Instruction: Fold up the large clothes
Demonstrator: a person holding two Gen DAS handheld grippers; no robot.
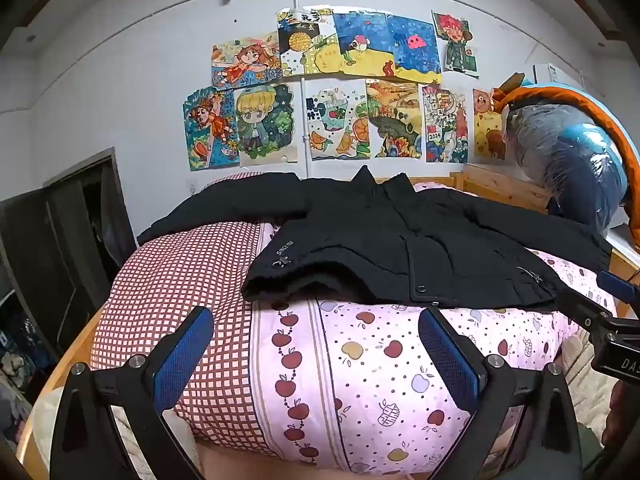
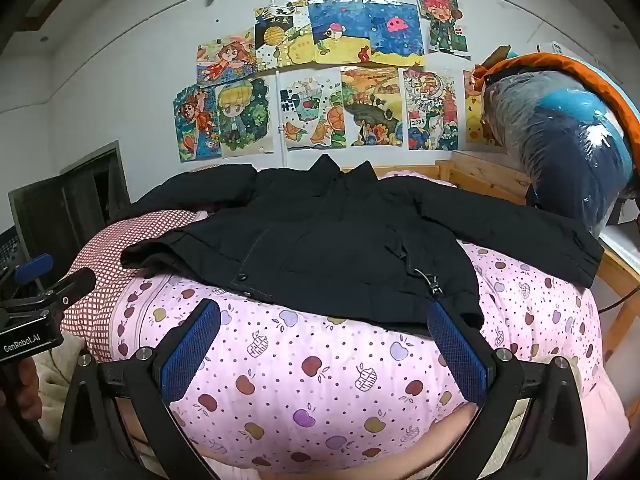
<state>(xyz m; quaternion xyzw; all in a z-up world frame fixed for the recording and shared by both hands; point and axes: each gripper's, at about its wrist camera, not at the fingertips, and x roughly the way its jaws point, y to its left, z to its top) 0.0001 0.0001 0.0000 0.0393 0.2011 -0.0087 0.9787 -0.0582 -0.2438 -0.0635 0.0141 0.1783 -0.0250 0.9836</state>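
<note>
1. Start of fold, nothing grasped yet. Black jacket (image 1: 400, 240) spread flat on bed quilt (image 1: 360, 360), sleeves out to both sides, hem edge nearest.
2. Left hand-held gripper (image 1: 316, 344) wide open, empty, hovering over quilt just short of hem, left hem corner ahead.
3. Right hand-held gripper (image 2: 326, 336) wide open, empty, one fingertip (image 2: 438, 312) at right hem edge; contact unclear.
4. Next, likely: reach forward, close on a sleeve or side edge each, bring inward across body.

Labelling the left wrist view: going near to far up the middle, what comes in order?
left hand-held gripper → pink apple-print quilt → black jacket → drawings on the wall
</note>
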